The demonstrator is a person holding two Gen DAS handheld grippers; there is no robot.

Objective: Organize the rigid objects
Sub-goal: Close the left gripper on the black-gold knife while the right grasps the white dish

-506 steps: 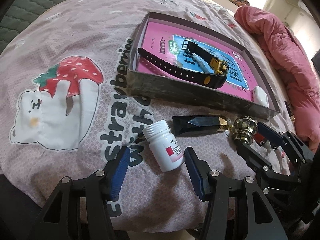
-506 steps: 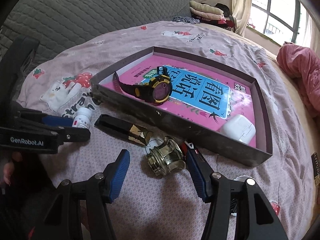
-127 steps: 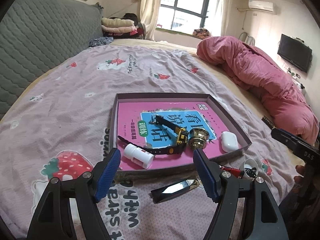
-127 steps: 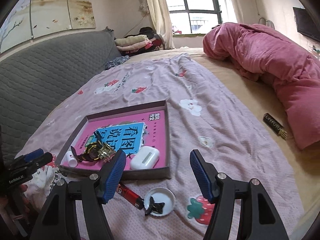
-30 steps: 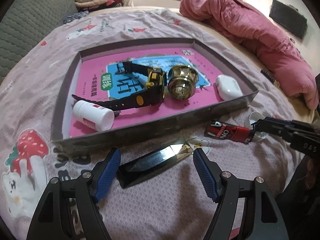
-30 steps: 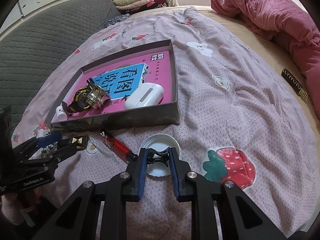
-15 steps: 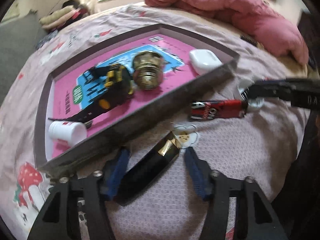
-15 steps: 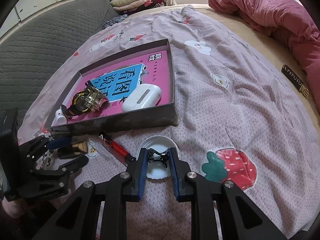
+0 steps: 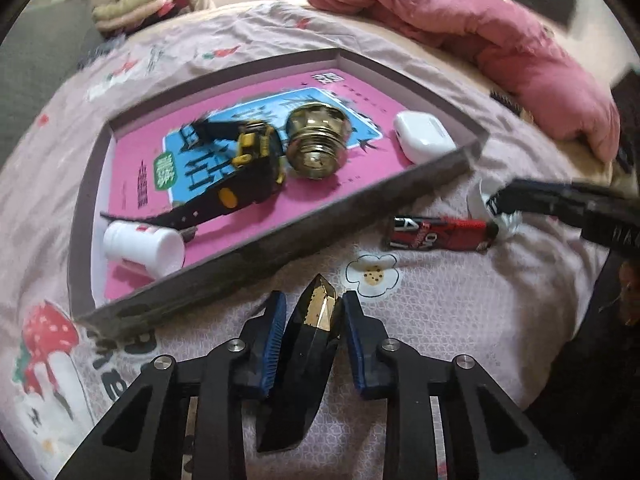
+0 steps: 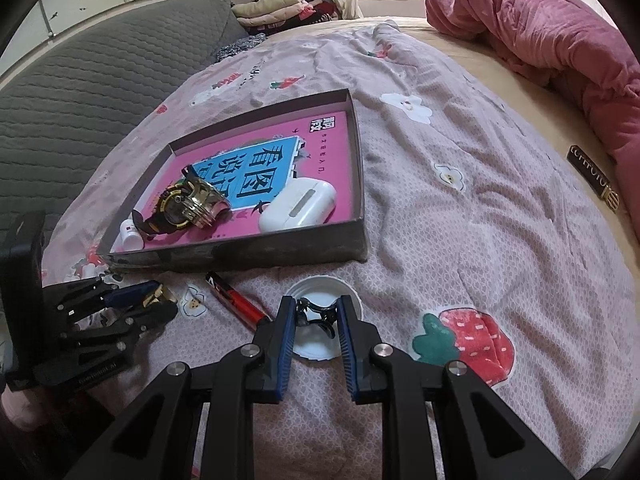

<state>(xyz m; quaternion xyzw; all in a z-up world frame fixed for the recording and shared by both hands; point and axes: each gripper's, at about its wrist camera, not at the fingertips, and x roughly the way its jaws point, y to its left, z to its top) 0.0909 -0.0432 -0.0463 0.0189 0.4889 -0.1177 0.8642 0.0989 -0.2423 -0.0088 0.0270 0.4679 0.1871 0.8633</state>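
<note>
A black faceted bar with a gold tip (image 9: 312,340) lies on the pink bedsheet just in front of the grey tray (image 9: 360,204). My left gripper (image 9: 314,300) is closing on it, and both blue pads touch its sides. Inside the tray lie a black and yellow watch (image 9: 240,176), a brass knob (image 9: 316,148), a white earbud case (image 9: 424,136) and a white pill bottle (image 9: 140,244). My right gripper (image 10: 316,312) is shut on a small black clip (image 10: 316,318) over a white lid (image 10: 320,292). A red tube (image 10: 236,300) lies between the two grippers.
A pink duvet (image 10: 540,32) is bunched at the far right of the bed. A grey quilted headboard (image 10: 80,92) runs along the left. A small black and gold bar (image 10: 592,176) lies on the sheet near the duvet. Folded clothes (image 10: 280,8) sit at the back.
The left jaws have closed from wide open onto the black and gold bar, and the left view has rolled slightly. The right gripper has stayed put on the clip.
</note>
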